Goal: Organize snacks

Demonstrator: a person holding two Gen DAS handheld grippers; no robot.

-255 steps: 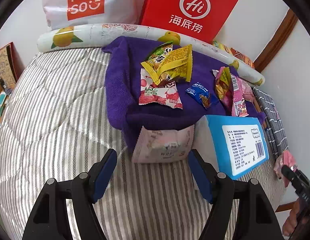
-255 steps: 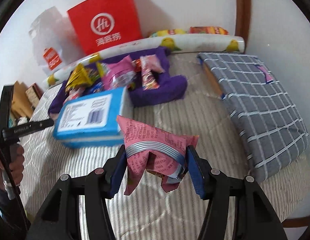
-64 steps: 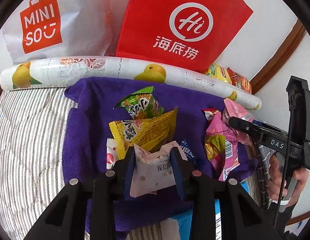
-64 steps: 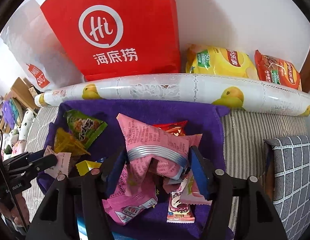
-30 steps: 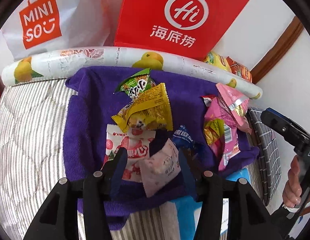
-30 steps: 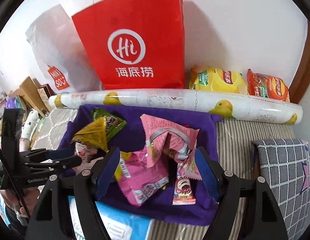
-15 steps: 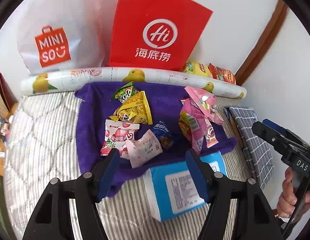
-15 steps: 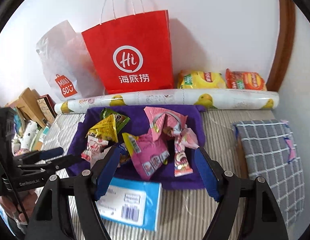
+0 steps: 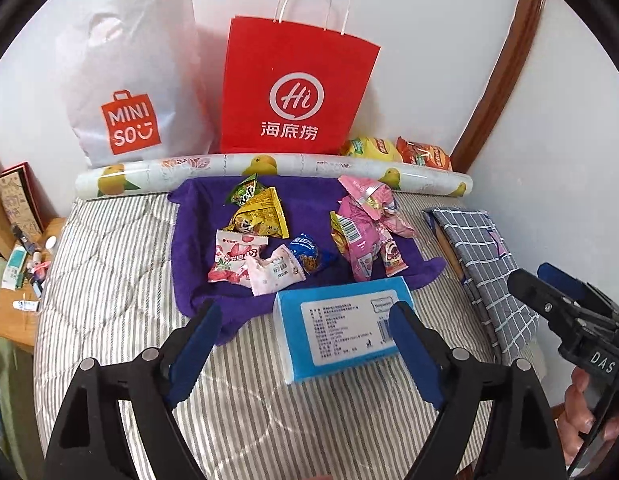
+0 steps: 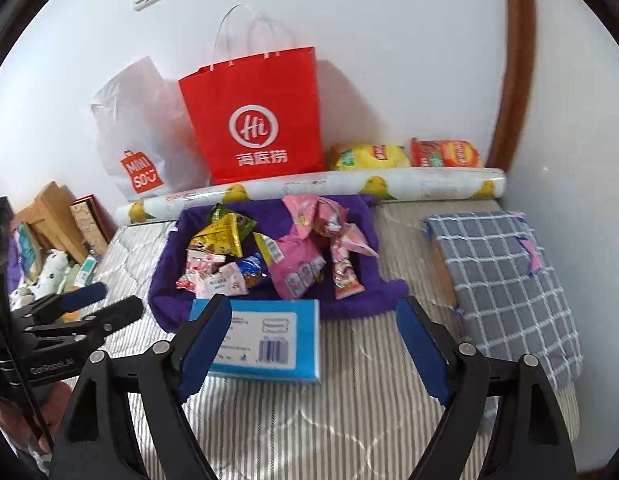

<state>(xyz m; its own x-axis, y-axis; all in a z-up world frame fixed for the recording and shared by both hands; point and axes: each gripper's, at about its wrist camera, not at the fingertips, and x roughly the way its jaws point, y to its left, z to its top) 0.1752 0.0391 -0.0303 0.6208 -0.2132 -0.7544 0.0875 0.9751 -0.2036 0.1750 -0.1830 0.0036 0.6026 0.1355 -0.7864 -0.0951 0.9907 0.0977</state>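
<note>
Both tongs have let go of their packets since the earlier frames and now stand back from the purple towel.

Left wrist view: left tongs (image 9: 305, 344) are spread and widening, nothing between the pads. The snacks (image 9: 269, 236) lie on the purple towel (image 9: 189, 248) on the striped bed (image 9: 109, 264): a pale pink packet (image 9: 274, 270) beside a blue one (image 9: 309, 252), yellow and green packets behind, a pink heap (image 9: 365, 232) to the right. A blue box (image 9: 341, 332) with a white label, print unreadable, lies just in front of the towel. Behind stand a white bag (image 9: 129, 80) reading "MINISO" and a red bag (image 9: 293, 92) reading "Hi 海底捞". Right tongs (image 9: 549, 284) show at the right edge, marked "DAS".

Right wrist view: right tongs (image 10: 313, 344) are spread and widening, empty. The left tool (image 10: 49, 364) reads "GenRobot.AI".
</note>
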